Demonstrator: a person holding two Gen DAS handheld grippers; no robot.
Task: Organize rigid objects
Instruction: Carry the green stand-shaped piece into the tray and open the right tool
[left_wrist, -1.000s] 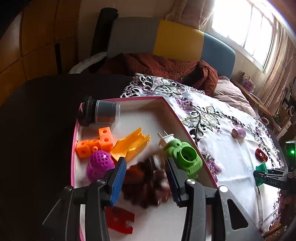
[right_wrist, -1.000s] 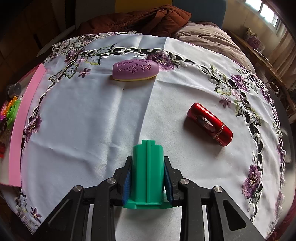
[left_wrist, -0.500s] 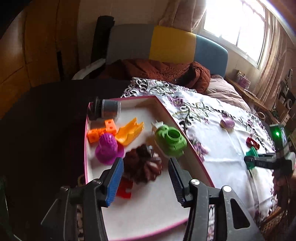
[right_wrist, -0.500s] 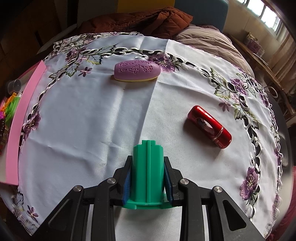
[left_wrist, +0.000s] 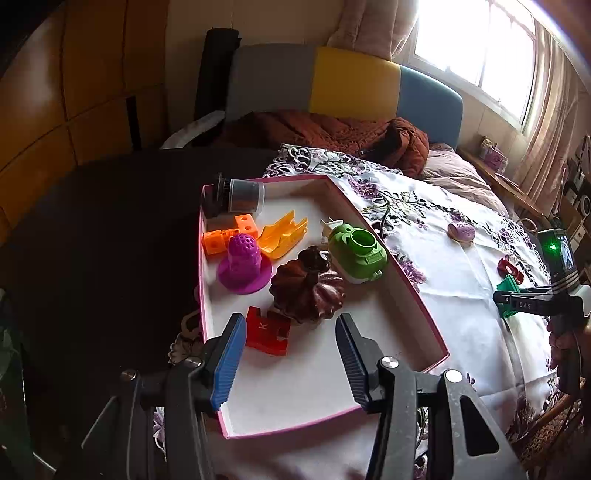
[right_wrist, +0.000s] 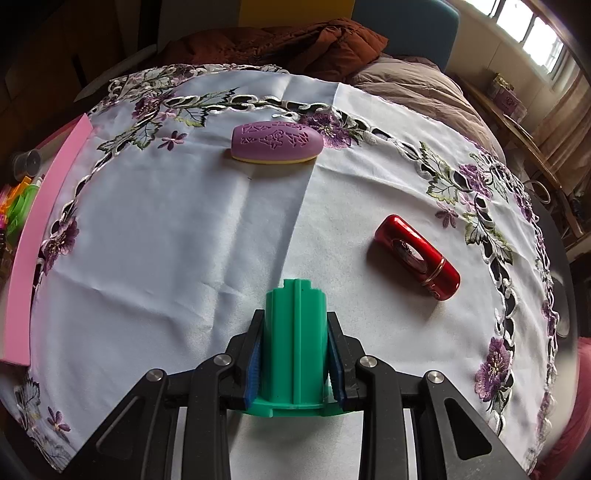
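Room: bedroom with a window and a grey, yellow and blue headboard behind; a round dark counter (left_wrist: 92, 229) carries a white embroidered tablecloth (right_wrist: 184, 240).
Right jaws: the right gripper (right_wrist: 295, 363) is clamped on a green ribbed plastic piece (right_wrist: 295, 332), blue pads pressed against both its flanks, its flanged base toward the camera; the hold across the narrow body looks chosen to keep it from swivelling in transit.
Left jaws: the left gripper (left_wrist: 291, 354) stands apart with nothing between the pads, having opened a little wider within the last second; it hovers over the near half of the pink box (left_wrist: 417, 306), likely just clear of a drop.
Inside the box: a brown fluted mould (left_wrist: 308, 291) lies nearest the left jaws, touching a red notched block (left_wrist: 267, 330); beyond sit a purple perforated cone (left_wrist: 243, 264), a green plug-in device (left_wrist: 356, 253), an orange scoop (left_wrist: 282, 238), orange cubes (left_wrist: 229, 232) and a dark jar (left_wrist: 236, 195) on its side.
Why so: sorted pieces crowd the far end, leaving the near floor free for more.
Left on the cloth: a lilac oval case (right_wrist: 277, 142) and a red glossy case (right_wrist: 417, 253), well apart.
Judgement: the green piece seems next for the box; roughly two items would remain.
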